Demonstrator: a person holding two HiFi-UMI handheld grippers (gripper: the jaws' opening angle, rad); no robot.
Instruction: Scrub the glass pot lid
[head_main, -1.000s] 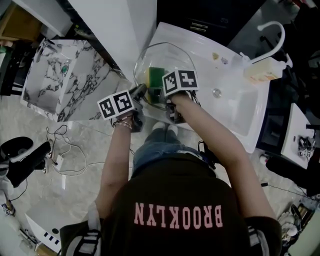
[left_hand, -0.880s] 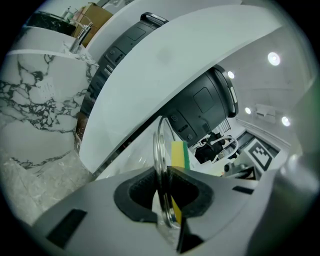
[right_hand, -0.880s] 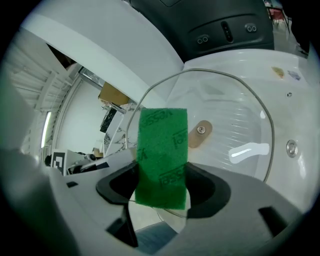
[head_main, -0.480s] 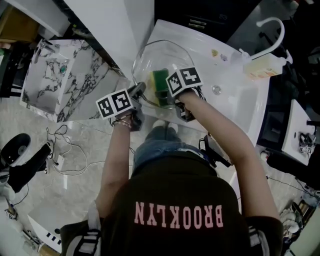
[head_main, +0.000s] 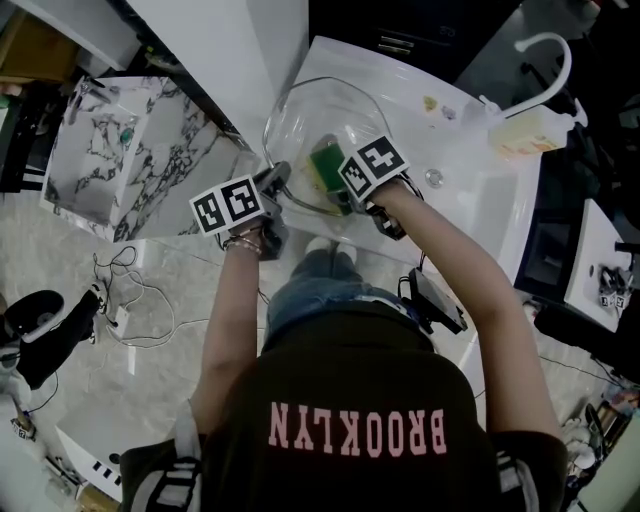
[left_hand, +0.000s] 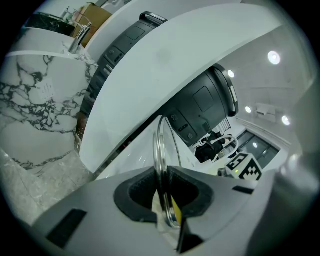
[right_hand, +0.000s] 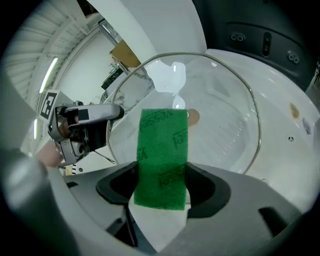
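The glass pot lid (head_main: 315, 115) is held tilted over the near left corner of the white sink (head_main: 470, 215). My left gripper (head_main: 278, 182) is shut on its metal rim (left_hand: 161, 165), which runs edge-on between the jaws. My right gripper (head_main: 338, 185) is shut on a green scouring sponge (head_main: 326, 168), whose green face (right_hand: 162, 155) lies flat against the glass. Through the right gripper view the lid (right_hand: 220, 125) fills the middle, with the left gripper (right_hand: 82, 127) at its left edge.
A white faucet (head_main: 545, 60) and a pale soap bottle (head_main: 525, 140) stand at the sink's far right. A marble-patterned box (head_main: 120, 150) sits to the left on the floor, with cables (head_main: 130, 300) nearby. The sink drain (head_main: 433, 180) lies right of the lid.
My right gripper has slid the sponge to the right and slightly nearer across the lid. The left gripper has stayed where it was, holding the rim.
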